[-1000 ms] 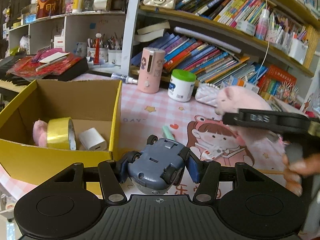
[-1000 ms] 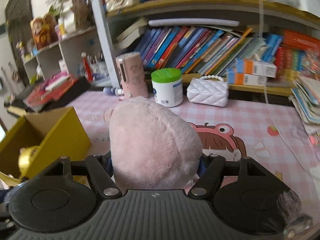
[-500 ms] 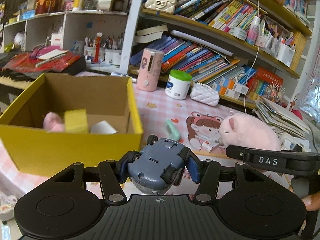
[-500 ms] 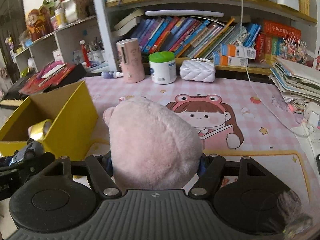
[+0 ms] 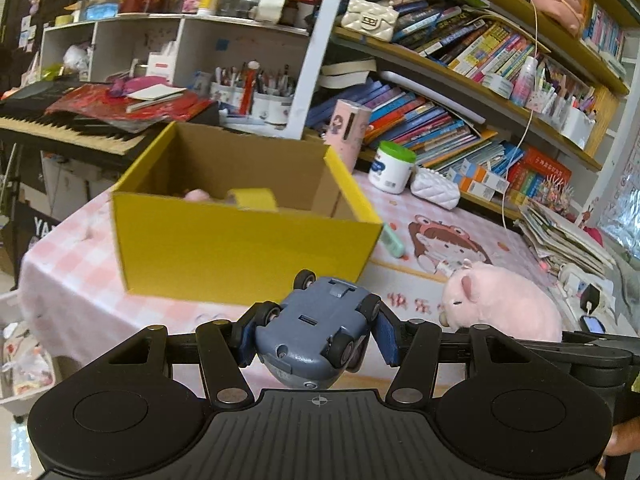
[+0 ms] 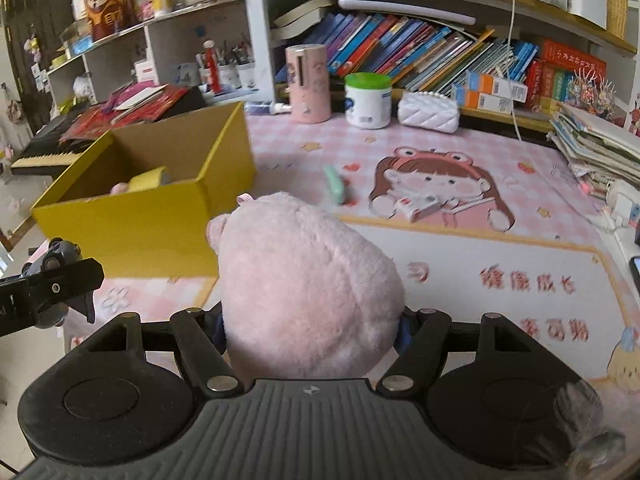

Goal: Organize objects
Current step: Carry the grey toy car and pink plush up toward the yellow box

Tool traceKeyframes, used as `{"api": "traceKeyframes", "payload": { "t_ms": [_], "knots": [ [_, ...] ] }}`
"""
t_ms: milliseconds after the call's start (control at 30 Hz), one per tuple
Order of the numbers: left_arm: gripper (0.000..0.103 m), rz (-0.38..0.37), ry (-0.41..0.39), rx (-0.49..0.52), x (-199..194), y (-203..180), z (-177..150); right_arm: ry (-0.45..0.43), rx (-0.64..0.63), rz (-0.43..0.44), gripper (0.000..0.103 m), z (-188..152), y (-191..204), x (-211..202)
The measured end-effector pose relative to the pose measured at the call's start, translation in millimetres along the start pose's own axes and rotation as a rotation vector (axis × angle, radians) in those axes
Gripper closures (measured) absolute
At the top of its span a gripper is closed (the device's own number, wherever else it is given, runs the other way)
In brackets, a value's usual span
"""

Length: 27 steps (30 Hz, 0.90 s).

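Note:
My left gripper [image 5: 316, 338] is shut on a grey-blue toy car [image 5: 316, 334], held upside down with its wheels up, in front of a yellow cardboard box [image 5: 240, 256]. My right gripper [image 6: 310, 328] is shut on a pink plush pig [image 6: 308, 280], which hides its fingertips. In the left wrist view that pig [image 5: 504, 304] hangs at the right above the pink mat. The box [image 6: 132, 224] lies left of the pig in the right wrist view. Inside it show a gold tape roll [image 6: 150, 178] and a small pink toy [image 6: 120, 189]. The left gripper's arm [image 6: 48, 284] shows at the left edge.
A mint green eraser-like piece [image 6: 334, 184] and a small white tube [image 6: 418, 206] lie on the cartoon mat [image 6: 460, 248]. At the back stand a pink canister [image 6: 308, 84], a green-lidded jar [image 6: 368, 100] and a white quilted purse [image 6: 428, 112]. Book stacks [image 6: 596, 148] at right, a keyboard [image 5: 60, 128] at left.
Both grippers have pulled back from the shelves and the box, keeping the car and the pig. The box now sits farther off, and its contents are mostly hidden behind its front wall.

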<state>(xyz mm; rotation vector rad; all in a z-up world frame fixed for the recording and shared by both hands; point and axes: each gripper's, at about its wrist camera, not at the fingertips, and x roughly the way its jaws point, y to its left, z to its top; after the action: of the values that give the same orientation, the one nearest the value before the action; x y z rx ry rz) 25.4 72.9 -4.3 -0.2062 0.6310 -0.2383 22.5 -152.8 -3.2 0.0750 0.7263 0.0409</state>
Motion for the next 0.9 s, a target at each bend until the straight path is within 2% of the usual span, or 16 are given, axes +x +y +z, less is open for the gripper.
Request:
{"api": "traceKeyframes", "payload": {
  "t_ms": [400, 900],
  "knots": [
    [0.048, 0.062, -0.009, -0.029, -51, 47, -21, 0.076, -0.018, 0.080, 0.033, -41, 64, -15],
    [0.048, 0.090, -0.083, -0.061, -81, 78, -18, 0.051, -0.103, 0.140, 0.033, -38, 111, -27]
  ]
}}
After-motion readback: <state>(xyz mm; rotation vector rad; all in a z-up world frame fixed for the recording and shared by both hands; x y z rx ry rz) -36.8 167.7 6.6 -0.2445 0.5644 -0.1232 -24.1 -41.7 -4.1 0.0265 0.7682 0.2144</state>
